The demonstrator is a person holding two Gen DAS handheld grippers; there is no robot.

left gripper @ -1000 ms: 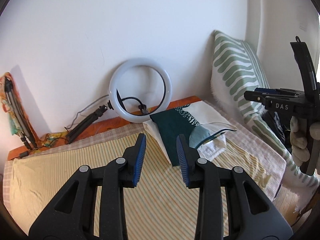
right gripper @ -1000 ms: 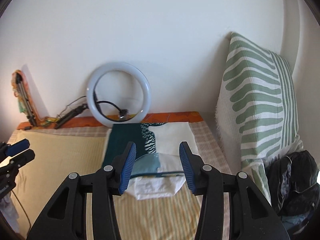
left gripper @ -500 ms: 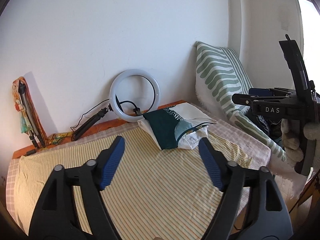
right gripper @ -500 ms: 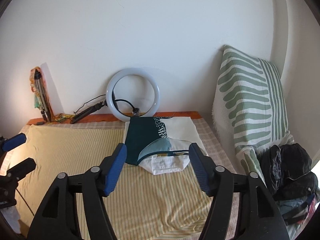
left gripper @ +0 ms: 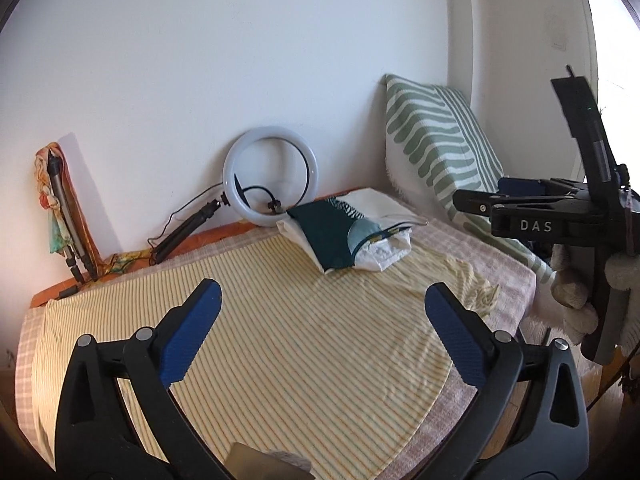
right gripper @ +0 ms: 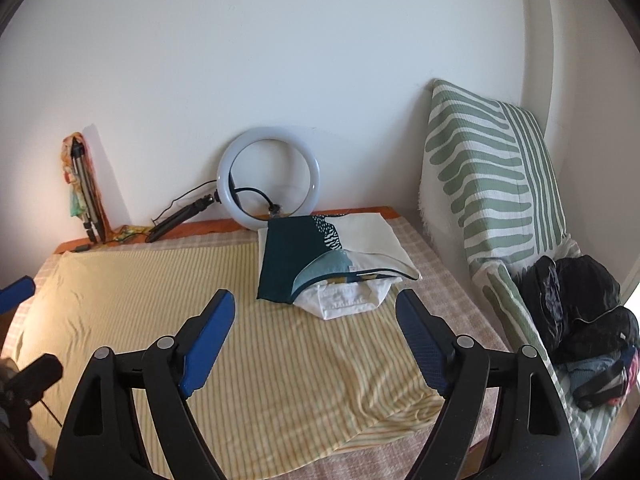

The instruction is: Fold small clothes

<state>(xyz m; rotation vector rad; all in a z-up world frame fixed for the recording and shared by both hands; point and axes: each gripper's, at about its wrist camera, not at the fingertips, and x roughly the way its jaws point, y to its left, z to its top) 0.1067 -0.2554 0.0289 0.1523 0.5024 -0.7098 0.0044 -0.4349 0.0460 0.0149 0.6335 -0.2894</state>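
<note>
Left gripper and right gripper both tilt down over the yellow striped cloth, jaws wide apart and opening further, nothing between them. Further back, well clear of both, the folded clothes stack lies on the cloth: dark teal patterned piece over a white one, maybe more underneath. Behind it a ring light leans on the wall; a green-striped cushion stands right.

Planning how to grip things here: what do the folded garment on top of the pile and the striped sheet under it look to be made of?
Folded garment: thin woven or knit cloth, matte, printed dark teal and white; it lies flat with soft edges. Striped sheet: light fabric, probably cotton, matte yellow with fine stripes; its shallow wrinkles suggest it slides and bunches easily.
</note>
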